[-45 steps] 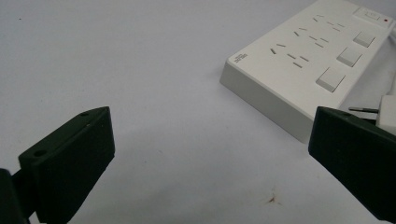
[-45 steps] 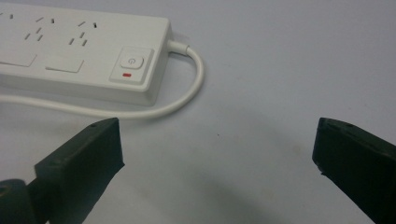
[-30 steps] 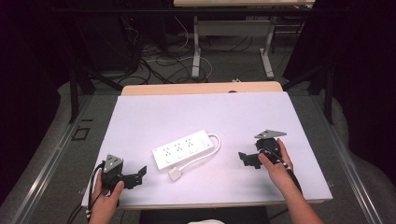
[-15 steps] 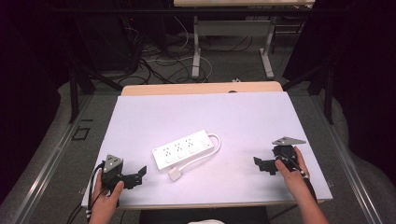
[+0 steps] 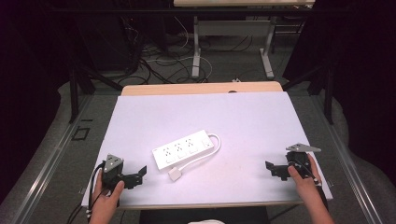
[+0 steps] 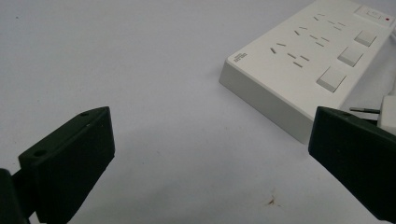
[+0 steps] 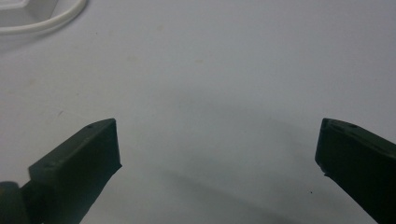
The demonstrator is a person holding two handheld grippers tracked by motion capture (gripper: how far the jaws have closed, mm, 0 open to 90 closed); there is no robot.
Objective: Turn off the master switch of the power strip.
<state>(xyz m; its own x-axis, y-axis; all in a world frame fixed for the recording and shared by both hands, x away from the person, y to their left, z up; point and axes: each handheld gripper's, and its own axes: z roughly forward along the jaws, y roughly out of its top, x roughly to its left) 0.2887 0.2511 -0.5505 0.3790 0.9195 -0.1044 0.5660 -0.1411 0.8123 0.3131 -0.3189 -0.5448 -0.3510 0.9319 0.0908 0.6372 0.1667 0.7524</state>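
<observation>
A white power strip lies near the middle of the white table, its cord looping round to a white plug in front of it. In the left gripper view the power strip and the plug sit ahead on the right. My left gripper rests open at the front left corner, nothing between its jaws. At the front right my right gripper is open and holds nothing. A bit of the cord shows in the right gripper view.
The table's front edge runs just before both hands. Beyond the far edge stand table legs and loose cables on the floor. A metal rail runs along the left side.
My right gripper has moved right and toward the front edge, away from the power strip. The left gripper has stayed where it was.
</observation>
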